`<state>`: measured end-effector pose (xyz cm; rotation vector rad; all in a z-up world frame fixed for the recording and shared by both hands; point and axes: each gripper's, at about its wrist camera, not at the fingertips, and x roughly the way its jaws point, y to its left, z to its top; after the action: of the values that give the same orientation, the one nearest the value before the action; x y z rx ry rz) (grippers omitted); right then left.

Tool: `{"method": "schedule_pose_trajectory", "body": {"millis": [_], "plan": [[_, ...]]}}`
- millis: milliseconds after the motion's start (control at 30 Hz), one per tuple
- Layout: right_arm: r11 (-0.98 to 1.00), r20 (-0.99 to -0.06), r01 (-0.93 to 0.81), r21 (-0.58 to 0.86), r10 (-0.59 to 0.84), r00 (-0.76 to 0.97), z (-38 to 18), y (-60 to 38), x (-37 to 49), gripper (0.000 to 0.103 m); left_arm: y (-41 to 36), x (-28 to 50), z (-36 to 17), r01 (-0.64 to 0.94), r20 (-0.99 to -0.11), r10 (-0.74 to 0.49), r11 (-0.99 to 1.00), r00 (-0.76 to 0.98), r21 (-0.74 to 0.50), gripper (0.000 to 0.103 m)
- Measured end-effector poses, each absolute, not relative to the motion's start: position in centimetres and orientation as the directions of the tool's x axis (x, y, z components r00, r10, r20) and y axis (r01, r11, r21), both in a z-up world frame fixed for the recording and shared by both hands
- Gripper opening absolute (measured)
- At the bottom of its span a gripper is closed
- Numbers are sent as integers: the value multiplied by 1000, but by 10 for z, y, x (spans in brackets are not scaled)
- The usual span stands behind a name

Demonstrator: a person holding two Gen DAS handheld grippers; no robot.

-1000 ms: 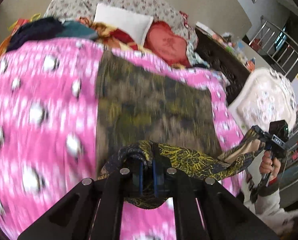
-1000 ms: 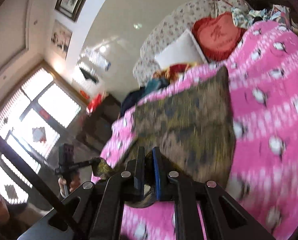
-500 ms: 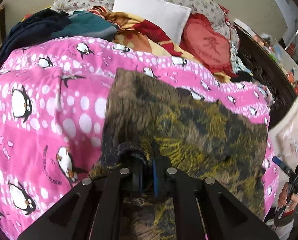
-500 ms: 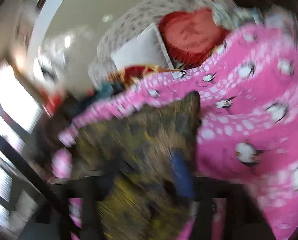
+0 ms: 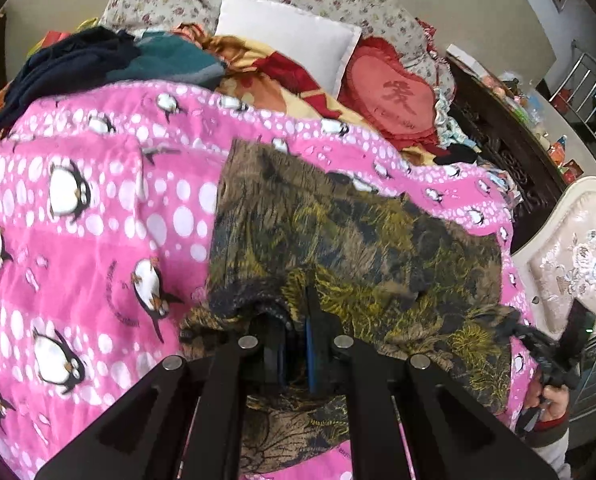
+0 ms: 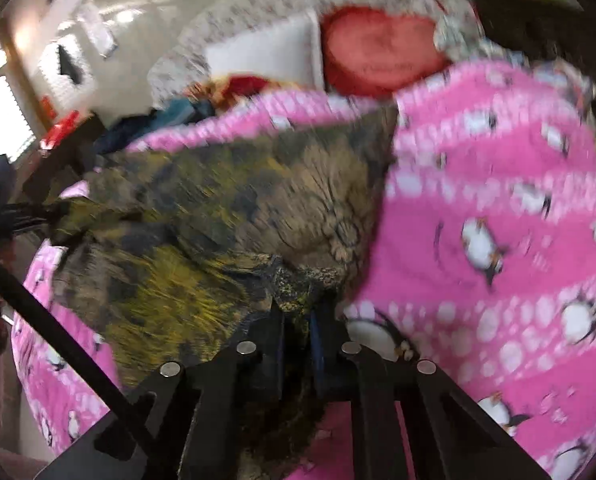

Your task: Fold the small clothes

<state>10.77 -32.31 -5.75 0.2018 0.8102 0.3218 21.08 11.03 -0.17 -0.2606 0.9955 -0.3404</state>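
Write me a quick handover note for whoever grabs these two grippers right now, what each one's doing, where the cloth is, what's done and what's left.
Left gripper: shut on the near left edge of the dark yellow-patterned garment.
Right gripper: its jaws have just been closing; they are now shut on the near right edge of the same garment.
Garment: lies on the pink penguin blanket, far end flat, near end gathered up at both grippers.
Done: both near corners gripped, first fold started.
Left: probably carry the near edge over to the far edge, let go, smooth, then fold again. The right wrist view is blurred, so check that grip.
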Motion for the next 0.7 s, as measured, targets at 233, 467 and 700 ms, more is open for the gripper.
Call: {"method": "schedule_pose_trajectory", "body": {"millis": [233,467,700], "plan": [[963,-558,-225,149,270,784,12,-336,104,11,107,236,20,170,-725,-437,894,532,-414,7],[997,-550,-28,-72,-17,835,-10,-314,189,11,97,306,0,95,-751,-408,901,520,-424,16],[996,-664,72,47,-23,747,-43,-348,190,47,116,300,1,72,-763,-371,916,529,-396,68]]}}
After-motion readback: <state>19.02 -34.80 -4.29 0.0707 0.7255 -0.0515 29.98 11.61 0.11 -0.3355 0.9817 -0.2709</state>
